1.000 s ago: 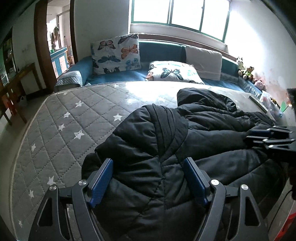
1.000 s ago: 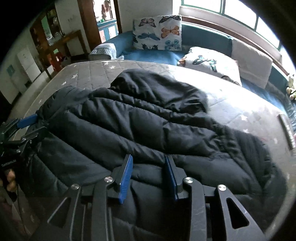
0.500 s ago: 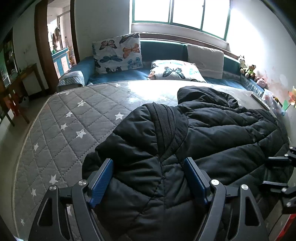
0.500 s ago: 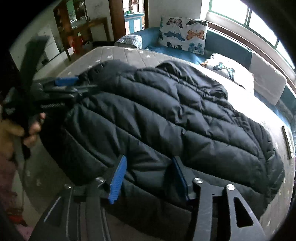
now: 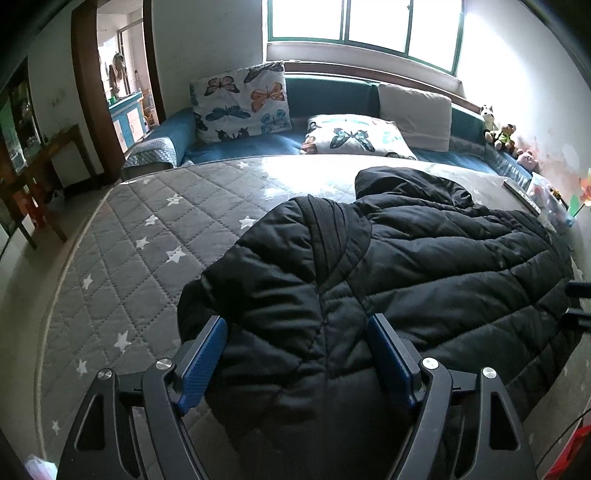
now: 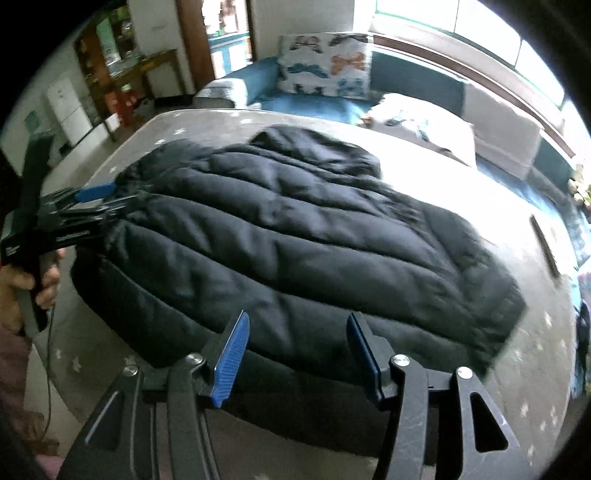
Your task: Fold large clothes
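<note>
Both claws are spread wide with nothing between their blue pads. Left claw (image 5: 297, 363) sits low over the near left corner of the black padded coat (image 5: 388, 280), its pads straddling a bulging fold of the quilted cloth without pinching it. Right claw (image 6: 297, 356) hangs at the coat's near edge further along, jaws apart and clear of the cloth, though that picture is smeared, so whether a pad brushes the fabric is hard to say.

Such spacing makes sense for a big, heavy garment: one tool at each end of the near hem lets the whole edge be lifted evenly and carried over in one fold. My guess is that both are lined up to grip the hem and have not yet closed.

Lying flat and spread across the bed (image 5: 147, 236), the coat has its hood (image 5: 402, 184) pointing toward the far side and its near edge draping slightly over the mattress rim. A sleeve or side panel appears already turned in on the left, judging by the ribbed band on top.

Grey quilted cloth with white stars covers the mattress, giving a soft, wide surface. Beyond it stand butterfly pillows (image 5: 240, 101) and a plain cushion (image 5: 413, 110) against a blue bench under a bright window (image 5: 365, 22). Soft toys (image 5: 498, 133) sit at the right wall, and a doorway opens at left.
</note>
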`<state>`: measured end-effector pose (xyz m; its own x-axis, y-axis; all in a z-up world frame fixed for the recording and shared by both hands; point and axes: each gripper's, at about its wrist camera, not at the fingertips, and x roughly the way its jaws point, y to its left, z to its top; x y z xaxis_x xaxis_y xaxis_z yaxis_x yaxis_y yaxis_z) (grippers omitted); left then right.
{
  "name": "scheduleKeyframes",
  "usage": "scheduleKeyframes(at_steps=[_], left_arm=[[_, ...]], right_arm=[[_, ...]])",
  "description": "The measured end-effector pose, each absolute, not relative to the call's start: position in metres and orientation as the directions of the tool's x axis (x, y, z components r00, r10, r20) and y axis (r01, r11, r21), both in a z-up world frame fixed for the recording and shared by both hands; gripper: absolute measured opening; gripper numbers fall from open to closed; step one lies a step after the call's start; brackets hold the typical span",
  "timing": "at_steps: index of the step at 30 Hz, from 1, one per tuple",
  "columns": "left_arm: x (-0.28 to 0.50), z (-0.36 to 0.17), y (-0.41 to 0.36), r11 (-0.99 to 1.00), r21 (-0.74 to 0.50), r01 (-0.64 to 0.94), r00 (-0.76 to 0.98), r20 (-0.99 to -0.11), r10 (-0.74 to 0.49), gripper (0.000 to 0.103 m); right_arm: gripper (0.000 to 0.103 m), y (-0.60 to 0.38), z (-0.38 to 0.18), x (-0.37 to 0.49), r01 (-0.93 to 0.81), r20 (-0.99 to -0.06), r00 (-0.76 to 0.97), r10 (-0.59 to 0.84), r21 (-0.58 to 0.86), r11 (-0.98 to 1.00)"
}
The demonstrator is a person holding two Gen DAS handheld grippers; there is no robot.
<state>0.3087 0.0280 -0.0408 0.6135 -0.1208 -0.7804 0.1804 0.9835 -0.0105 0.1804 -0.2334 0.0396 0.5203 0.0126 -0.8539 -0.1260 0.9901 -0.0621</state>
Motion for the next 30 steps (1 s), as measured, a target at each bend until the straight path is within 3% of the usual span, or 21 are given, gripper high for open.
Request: scheduleKeyframes(at_steps=[5,11,18,30], left_arm=[[0.300,-0.040,0.030,0.983,-0.017,0.183,0.614,-0.779,-0.127,0.085],[0.298,-0.041,0.032,0.984,-0.027,0.176,0.601,-0.789,-0.129,0.085],[0.280,-0.032,0.042,0.984,-0.035,0.175,0.600,-0.788,-0.135,0.086],[0.253,-0.021,0.043,0.986,0.074,0.150,0.661,-0.749,-0.045,0.086]], right_arm=[[0.060,-0.269,0.027,0.169,-0.039,-0.879,0.475,-0.050,-0.077,0.996],[0.062,-0.278,-0.003,0.171,-0.030,-0.890,0.455,-0.018,-0.035,0.999],[0.062,-0.286,0.012,0.163,-0.005,-0.879,0.477,0.019,0.019,1.000],[0.063,-0.340,0.017,0.145,0.148,-0.848,0.530,0.016,0.111,0.983]])
